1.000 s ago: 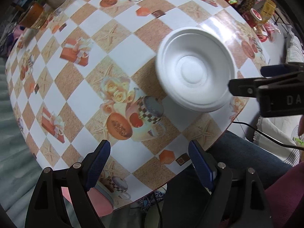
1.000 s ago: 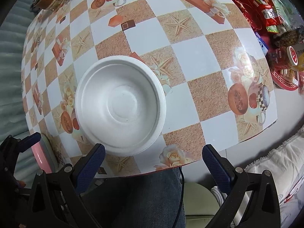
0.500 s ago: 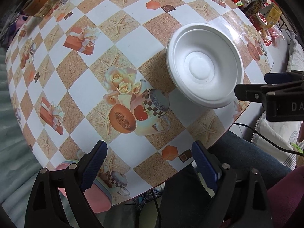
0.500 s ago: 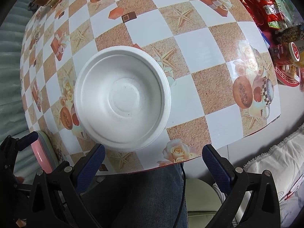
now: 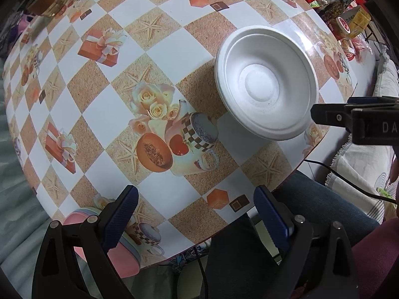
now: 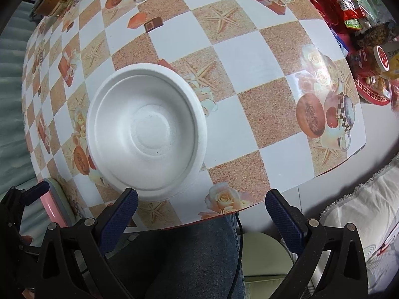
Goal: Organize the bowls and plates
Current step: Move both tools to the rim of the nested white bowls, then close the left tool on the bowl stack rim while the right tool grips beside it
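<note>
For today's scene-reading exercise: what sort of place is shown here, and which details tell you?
Probably a home dining or living room. A patterned tablecloth covers the table holding a white foam bowl, snack packets are heaped at the far right, and a white cushion lies beside the seated person.

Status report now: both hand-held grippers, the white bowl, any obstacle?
Left hand-held gripper open, empty. Right hand-held gripper open, empty, near the white bowl. Bowl upright on table near its edge. Nothing blocking it.

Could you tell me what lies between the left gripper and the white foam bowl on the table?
In the left wrist view, only bare tablecloth separates the left gripper from the white foam bowl: printed melon, cup and roses, no real objects.
</note>
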`<state>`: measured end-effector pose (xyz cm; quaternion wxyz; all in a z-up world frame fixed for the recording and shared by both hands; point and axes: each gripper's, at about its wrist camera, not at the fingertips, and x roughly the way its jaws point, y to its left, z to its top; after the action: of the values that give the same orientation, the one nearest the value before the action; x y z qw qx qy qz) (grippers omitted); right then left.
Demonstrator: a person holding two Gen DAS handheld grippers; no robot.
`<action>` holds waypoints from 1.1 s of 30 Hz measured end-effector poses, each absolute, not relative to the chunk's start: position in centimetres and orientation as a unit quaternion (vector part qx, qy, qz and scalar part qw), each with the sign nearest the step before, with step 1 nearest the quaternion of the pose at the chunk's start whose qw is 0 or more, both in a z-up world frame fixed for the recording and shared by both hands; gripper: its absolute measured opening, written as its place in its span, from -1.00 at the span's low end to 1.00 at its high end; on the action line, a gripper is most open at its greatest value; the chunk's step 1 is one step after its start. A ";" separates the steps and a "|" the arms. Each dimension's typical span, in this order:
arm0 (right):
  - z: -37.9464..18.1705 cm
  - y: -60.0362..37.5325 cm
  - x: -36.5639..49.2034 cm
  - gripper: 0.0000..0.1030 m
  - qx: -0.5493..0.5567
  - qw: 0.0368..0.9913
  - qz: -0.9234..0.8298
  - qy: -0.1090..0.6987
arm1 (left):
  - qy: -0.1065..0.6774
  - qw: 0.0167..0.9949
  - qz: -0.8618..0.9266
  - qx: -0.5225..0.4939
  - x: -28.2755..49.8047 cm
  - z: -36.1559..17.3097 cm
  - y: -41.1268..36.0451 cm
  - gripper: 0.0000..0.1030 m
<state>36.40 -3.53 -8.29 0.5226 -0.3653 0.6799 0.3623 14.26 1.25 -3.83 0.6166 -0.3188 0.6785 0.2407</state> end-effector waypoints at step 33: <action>-9.6 -3.8 38.9 1.00 -0.397 0.528 0.341 0.669 | 0.637 0.605 0.311 -0.363 17.7 -5.9 5.8 0.85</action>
<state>38.94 -3.84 -9.64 0.5280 -0.3970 0.6688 0.3411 17.74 5.79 -5.92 0.6048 -0.3628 0.6370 0.3112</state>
